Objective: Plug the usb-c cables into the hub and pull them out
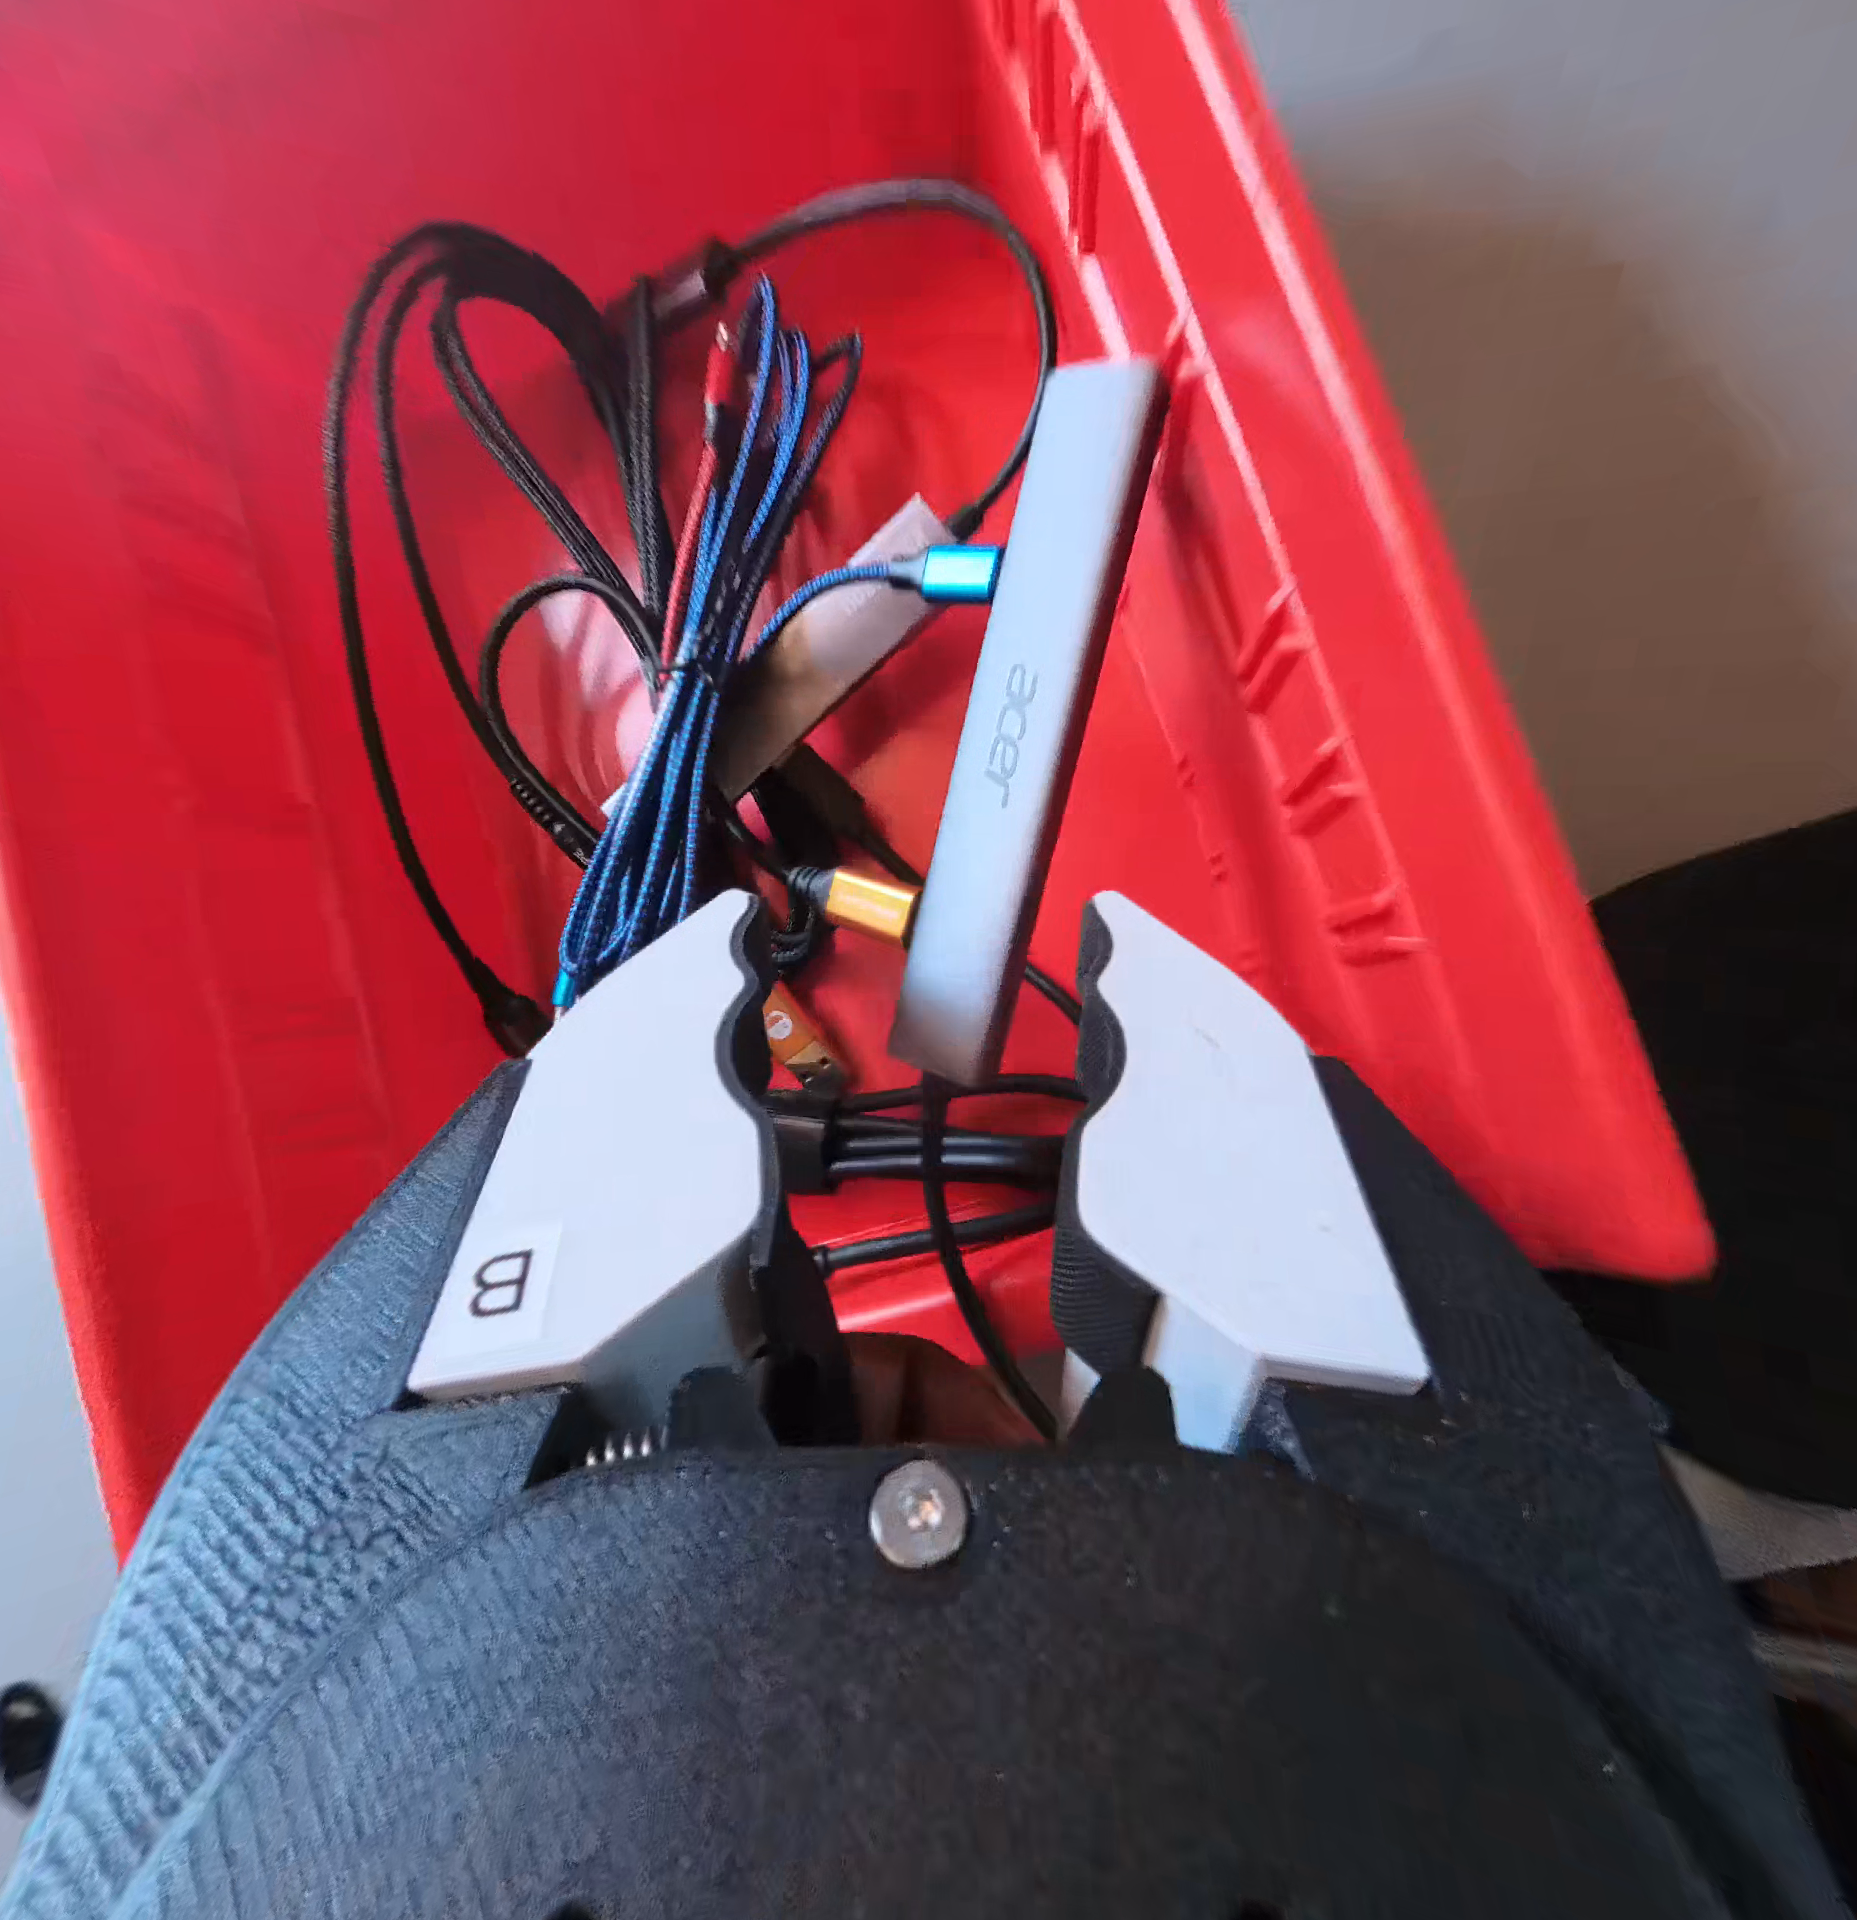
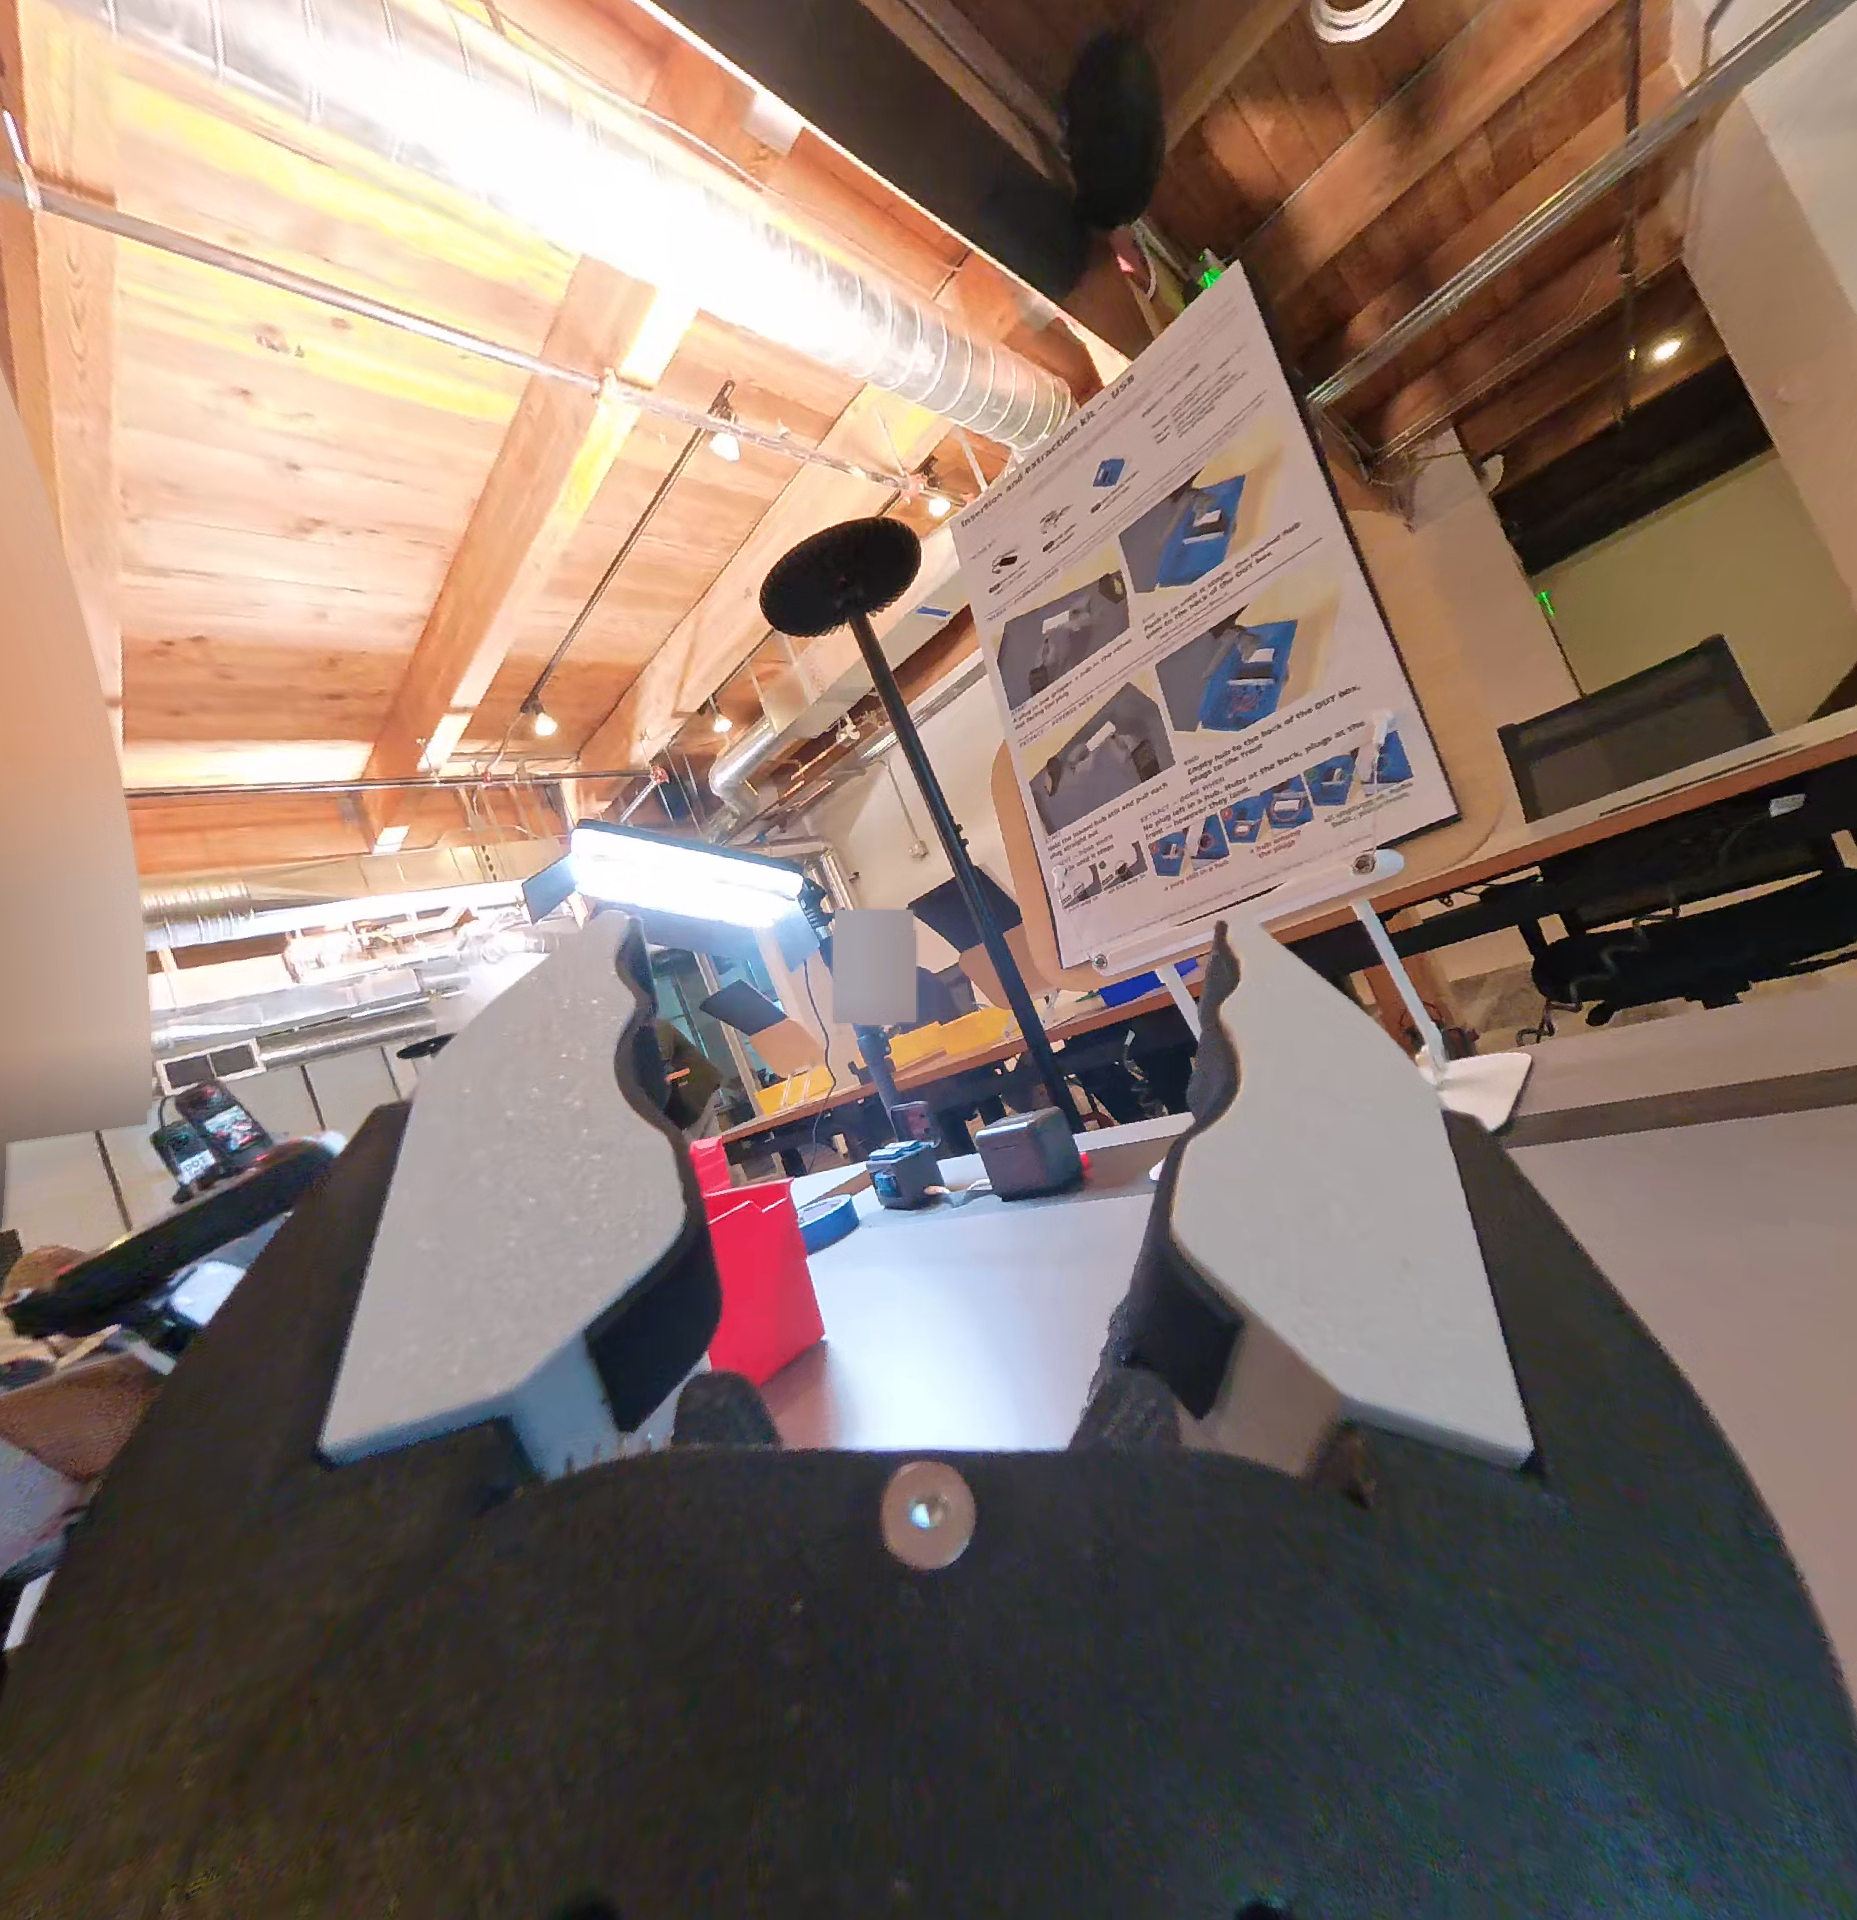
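In the left wrist view a grey hub (image 1: 1028, 696) leans against the right wall of a red bin (image 1: 1350, 665). A blue plug (image 1: 960, 575) and a gold plug (image 1: 870, 902) sit in the hub's left side. A second, darker hub (image 1: 799, 665) lies under a tangle of blue (image 1: 675, 790), red and black cables (image 1: 384, 582). My left gripper (image 1: 919, 920) is open, just above the hub's near end and a bundled black cable (image 1: 934, 1148). My right gripper (image 2: 929, 961) is open and empty, tilted up toward the ceiling above the table.
In the right wrist view a small red bin (image 2: 758, 1278) stands on the white table (image 2: 965, 1309), with blue tape (image 2: 825, 1216) and small dark boxes (image 2: 1028, 1148) behind it. A black pole (image 2: 945, 831), a lamp (image 2: 685, 883) and an instruction poster (image 2: 1194, 665) stand beyond. The tips of one gripper are about 45 cm away from the tips of the other. My right tips are about 40 cm from the grey hub (image 1: 1028, 696), my left tips only 4 cm.
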`<state>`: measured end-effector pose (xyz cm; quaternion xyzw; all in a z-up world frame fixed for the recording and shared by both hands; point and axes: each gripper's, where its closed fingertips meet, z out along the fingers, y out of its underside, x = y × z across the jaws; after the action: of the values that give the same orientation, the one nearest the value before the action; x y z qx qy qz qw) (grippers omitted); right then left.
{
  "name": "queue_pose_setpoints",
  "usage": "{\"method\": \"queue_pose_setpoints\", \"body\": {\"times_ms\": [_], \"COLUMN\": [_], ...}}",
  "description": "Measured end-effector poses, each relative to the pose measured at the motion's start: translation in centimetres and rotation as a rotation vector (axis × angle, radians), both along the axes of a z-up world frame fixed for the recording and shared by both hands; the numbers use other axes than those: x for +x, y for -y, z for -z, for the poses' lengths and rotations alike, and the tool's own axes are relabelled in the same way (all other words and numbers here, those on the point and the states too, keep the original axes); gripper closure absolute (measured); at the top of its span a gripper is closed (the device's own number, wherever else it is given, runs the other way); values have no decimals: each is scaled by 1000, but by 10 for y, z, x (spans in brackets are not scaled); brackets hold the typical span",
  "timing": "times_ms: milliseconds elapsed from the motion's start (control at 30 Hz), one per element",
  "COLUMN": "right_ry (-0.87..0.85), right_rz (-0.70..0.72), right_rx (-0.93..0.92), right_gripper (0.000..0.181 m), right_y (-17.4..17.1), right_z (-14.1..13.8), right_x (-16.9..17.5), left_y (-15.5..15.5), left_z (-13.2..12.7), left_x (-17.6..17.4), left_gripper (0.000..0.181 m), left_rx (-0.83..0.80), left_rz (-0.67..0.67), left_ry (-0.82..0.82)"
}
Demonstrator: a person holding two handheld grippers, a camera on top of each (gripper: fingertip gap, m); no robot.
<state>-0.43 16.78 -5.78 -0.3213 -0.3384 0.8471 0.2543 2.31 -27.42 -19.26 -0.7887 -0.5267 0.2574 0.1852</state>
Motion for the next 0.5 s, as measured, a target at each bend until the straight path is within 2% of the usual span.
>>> {"method": "queue_pose_setpoints", "body": {"times_ms": [100, 167, 267, 400, 500], "right_ry": [13, 20, 25, 35, 41], "right_rz": [-12, -19, -27, -44, -46], "right_rx": [8, 5, -1, 3, 14], "right_gripper": [82, 82, 83, 83, 83], "right_y": [3, 3, 3, 6, 7], "right_z": [2, 3, 4, 5, 7], "right_x": [-2, -2, -3, -3, -3], "left_y": [8, 7, 11, 15, 24], "left_z": [15, 16, 7, -33, -78], "left_x": [-3, -5, -9, -12, -15], "left_gripper": [133, 148, 165, 171, 171], "left_rx": [-190, -320, -448, -386, -309], "left_rz": [62, 114, 89, 11, -73], "left_ry": [57, 11, -98, -302, -511]}}
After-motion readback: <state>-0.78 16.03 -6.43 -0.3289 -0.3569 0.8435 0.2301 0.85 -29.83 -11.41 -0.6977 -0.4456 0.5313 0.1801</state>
